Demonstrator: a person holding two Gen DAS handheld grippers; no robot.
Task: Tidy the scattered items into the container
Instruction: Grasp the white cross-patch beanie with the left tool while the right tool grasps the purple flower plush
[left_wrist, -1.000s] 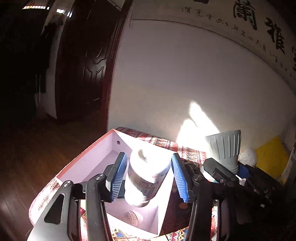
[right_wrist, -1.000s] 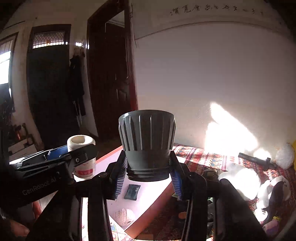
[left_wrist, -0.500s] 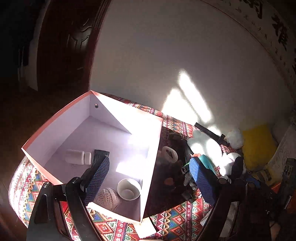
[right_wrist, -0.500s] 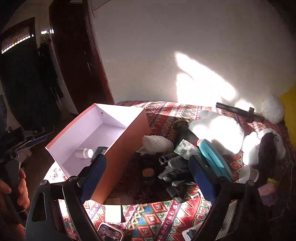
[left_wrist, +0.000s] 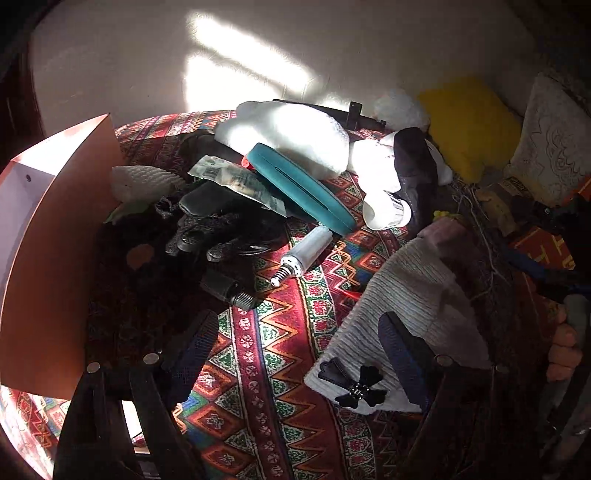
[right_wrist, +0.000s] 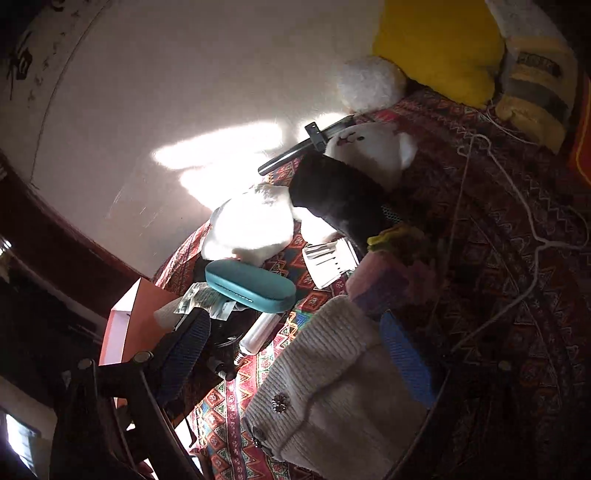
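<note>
The orange-walled box (left_wrist: 48, 258) stands at the left on the patterned cloth (left_wrist: 266, 387). Beside it lie black gloves (left_wrist: 207, 236), a teal case (left_wrist: 299, 188), a silver cylinder (left_wrist: 304, 254) and a pale knit beanie (left_wrist: 410, 317) with a black bow. My left gripper (left_wrist: 295, 350) is open over the cloth, its right finger over the beanie's edge. In the right wrist view my right gripper (right_wrist: 295, 356) hangs over the beanie (right_wrist: 332, 387). Its jaws are opening; the beanie lies between them and the pads do not press on it. The teal case (right_wrist: 251, 286) and box (right_wrist: 125, 332) lie beyond.
A white plush toy (left_wrist: 295, 136), a black-and-white plush (left_wrist: 406, 173) and a black rod (left_wrist: 354, 114) lie along the wall. A yellow cushion (left_wrist: 469, 122) sits at the back right. Loose string (right_wrist: 517, 221) trails over the cloth. A hand (left_wrist: 565, 350) shows at the right edge.
Left gripper let go of the white bottle and right gripper of the grey ribbed cup over the box. Both opened, then swung right and down over the scattered items.
</note>
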